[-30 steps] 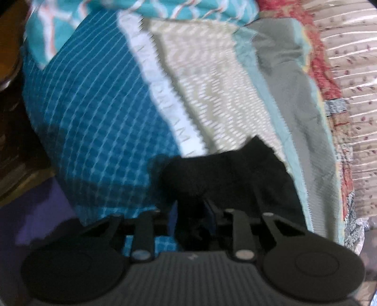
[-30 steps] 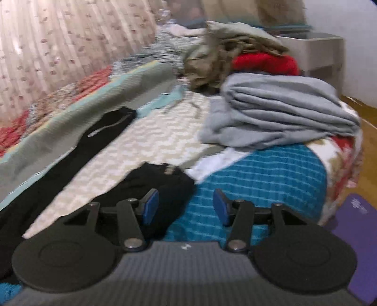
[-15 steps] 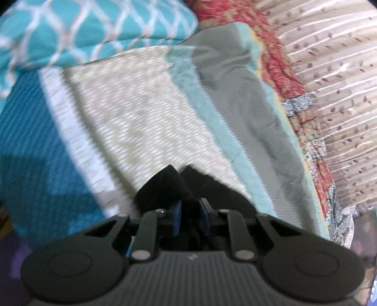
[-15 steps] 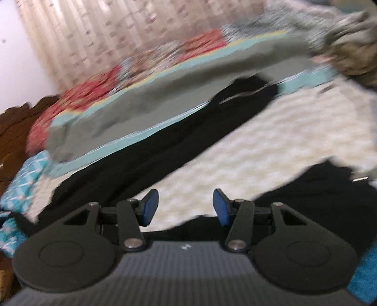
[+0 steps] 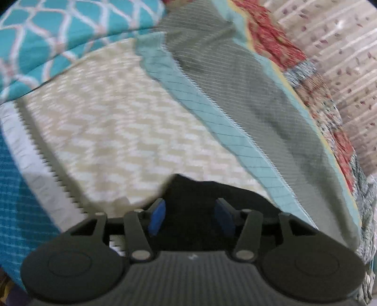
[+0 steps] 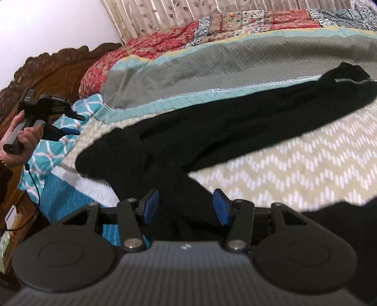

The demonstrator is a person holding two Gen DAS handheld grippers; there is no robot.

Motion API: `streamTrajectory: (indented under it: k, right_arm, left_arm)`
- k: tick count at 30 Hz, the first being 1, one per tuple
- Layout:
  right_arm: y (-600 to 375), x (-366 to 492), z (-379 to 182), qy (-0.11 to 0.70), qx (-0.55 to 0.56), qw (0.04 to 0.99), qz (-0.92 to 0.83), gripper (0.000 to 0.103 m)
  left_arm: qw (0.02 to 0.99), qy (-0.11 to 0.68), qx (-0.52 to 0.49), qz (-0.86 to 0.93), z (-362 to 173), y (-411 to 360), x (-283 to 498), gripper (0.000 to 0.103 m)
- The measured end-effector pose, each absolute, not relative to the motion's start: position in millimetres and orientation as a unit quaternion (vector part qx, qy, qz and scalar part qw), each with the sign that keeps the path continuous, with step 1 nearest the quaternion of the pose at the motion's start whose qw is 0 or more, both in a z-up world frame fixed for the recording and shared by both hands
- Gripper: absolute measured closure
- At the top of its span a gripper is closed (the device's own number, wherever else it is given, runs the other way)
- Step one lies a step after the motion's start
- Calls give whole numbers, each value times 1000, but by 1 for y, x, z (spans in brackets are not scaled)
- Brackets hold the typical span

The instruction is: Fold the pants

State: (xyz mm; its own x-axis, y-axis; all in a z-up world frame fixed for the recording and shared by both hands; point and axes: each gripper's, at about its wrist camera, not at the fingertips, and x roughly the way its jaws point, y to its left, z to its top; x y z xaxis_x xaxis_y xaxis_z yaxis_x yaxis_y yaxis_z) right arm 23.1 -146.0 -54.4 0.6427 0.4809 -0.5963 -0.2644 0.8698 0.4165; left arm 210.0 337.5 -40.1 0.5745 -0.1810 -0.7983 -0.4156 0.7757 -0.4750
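Bedroom: bed point(image 6: 294, 164) with layered covers, curtain point(image 6: 188, 11) behind, carved headboard point(image 6: 54, 66) at the far end.
Covers: chevron beige sheet point(image 5: 113, 131) under the work area; grey quilt point(image 6: 223, 68) with teal edge beyond it; teal lattice pillow point(image 5: 59, 30) by the headboard.
Pants: black pants point(image 6: 212, 131) lie on the chevron sheet, waist end toward the pillow. One leg runs long beside the quilt's teal edge; the other comes toward the right camera. Legs are splayed apart, not stacked.
Left hand-held gripper: left hand-held gripper point(image 5: 192, 217) has its jaws spread and nothing between them. Black fabric shows just below and ahead of it in its own view. From the right view it sits raised above the pillow, clear of the cloth, in the person's hand point(image 6: 21, 143).
Right hand-held gripper: right hand-held gripper point(image 6: 186, 207) is also spread and empty, low over the near leg. Contact with the cloth cannot be told.
Placement reason: probably the garment is laid flat and long so the legs can be brought together.
Progress: early; no fold visible.
Next: likely pinch the near leg and carry it over the far one.
Risk: thin slack fabric may bunch or drag the sheet.
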Motion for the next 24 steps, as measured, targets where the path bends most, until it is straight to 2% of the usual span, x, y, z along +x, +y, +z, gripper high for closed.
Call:
streamTrajectory:
  k: [3, 5, 8, 9, 11, 20, 24]
  right_arm:
    - [-155, 12, -58, 373, 151, 895, 191, 49]
    - [-166, 8, -62, 376, 164, 896, 169, 49]
    - [-182, 7, -65, 377, 193, 895, 138, 49]
    - [-186, 6, -66, 377, 200, 895, 131, 49]
    - [-189, 5, -65, 374, 206, 897, 116, 49]
    - [-182, -2, -61, 371, 193, 900, 122, 49]
    - [-177, -3, -64, 376, 191, 898, 122, 49]
  left_arm:
    - [821, 454, -337, 76, -50, 358, 195, 39]
    - [820, 457, -335, 83, -56, 368, 193, 25]
    - [825, 455, -329, 69, -63, 370, 198, 17]
    - [823, 459, -328, 67, -66, 368, 199, 18]
    - [822, 464, -325, 49, -70, 359, 199, 28]
    - [865, 436, -247, 1, -45, 328, 190, 49]
    - [863, 458, -211, -16, -49, 318, 197, 52]
